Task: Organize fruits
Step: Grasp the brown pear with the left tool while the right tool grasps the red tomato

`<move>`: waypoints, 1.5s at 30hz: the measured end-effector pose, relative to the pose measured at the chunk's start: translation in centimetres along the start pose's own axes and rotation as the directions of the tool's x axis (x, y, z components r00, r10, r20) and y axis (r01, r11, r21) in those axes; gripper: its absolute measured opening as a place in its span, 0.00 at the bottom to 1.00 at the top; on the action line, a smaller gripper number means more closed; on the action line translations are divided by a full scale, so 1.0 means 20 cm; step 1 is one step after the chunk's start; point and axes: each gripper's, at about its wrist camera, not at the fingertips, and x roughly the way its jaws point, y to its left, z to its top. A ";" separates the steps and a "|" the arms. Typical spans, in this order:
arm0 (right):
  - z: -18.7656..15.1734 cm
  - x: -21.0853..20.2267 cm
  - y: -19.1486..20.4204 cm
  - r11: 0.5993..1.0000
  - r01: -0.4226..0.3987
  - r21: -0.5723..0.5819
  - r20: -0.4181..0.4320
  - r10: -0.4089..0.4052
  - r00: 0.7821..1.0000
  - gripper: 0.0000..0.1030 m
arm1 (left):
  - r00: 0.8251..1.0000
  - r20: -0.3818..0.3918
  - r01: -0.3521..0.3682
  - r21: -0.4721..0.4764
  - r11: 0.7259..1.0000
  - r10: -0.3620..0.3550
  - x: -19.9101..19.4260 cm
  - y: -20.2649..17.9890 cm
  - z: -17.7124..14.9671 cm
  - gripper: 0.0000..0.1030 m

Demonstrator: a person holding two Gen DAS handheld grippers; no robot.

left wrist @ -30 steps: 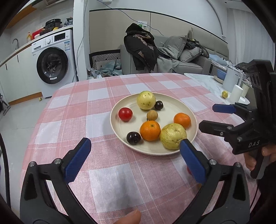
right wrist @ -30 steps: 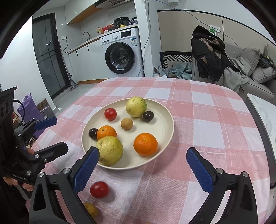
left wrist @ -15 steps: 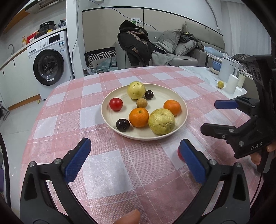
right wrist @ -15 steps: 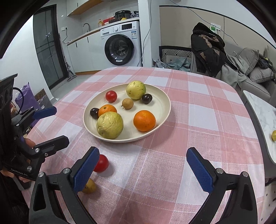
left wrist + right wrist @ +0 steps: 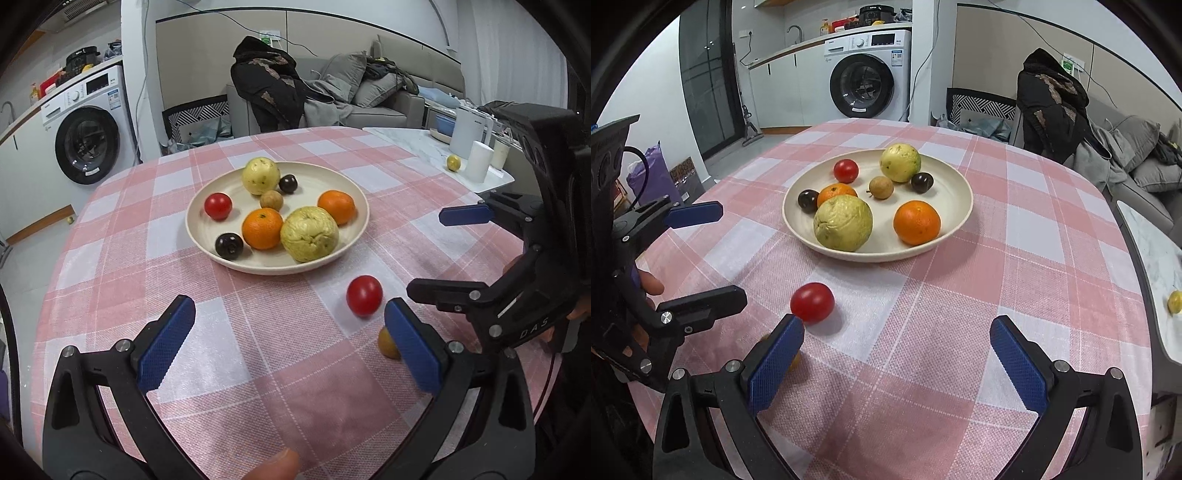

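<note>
— Pink-and-white checked cloth covers the table; what sits on it?

— A cream plate mid-table holding two pale guavas, two oranges, a red tomato, two dark plums and a small brown fruit. A loose red tomato lies on the cloth just in front of the plate, and a small yellow-brown fruit near it.

— Do both views show that small fruit?

— Left wrist view shows half of it, beside a blue pad. In the right wrist view the pad hides it almost entirely.

— And the grippers?

— Left gripper hovers with jaws spread wide, empty; right gripper likewise, the loose tomato just ahead of its left finger.

— Anything round about?

— Washing machine behind, a sofa draped with a dark jacket. The fruits are round; no long axis is evident.
</note>
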 end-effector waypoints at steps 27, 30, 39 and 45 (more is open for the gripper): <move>-0.04 0.02 -0.03 0.999 -0.036 -0.005 -0.046 0.036 0.998 1.00 | 0.968 -0.199 0.176 0.105 0.979 -0.152 0.16 -0.25 -0.09 0.69; -0.04 0.02 -0.05 0.999 -0.036 0.009 -0.040 0.036 0.999 1.00 | 0.966 -0.198 0.188 0.107 0.976 -0.165 0.16 -0.26 -0.09 0.58; -0.03 0.01 -0.06 0.999 -0.037 0.025 -0.024 0.038 0.999 1.00 | 0.951 -0.186 0.264 0.082 0.961 -0.246 0.14 -0.25 -0.08 0.24; -0.03 0.00 -0.07 0.998 -0.046 0.035 -0.013 0.046 0.999 1.00 | 0.953 -0.157 0.273 0.075 0.959 -0.259 0.09 -0.22 -0.07 0.24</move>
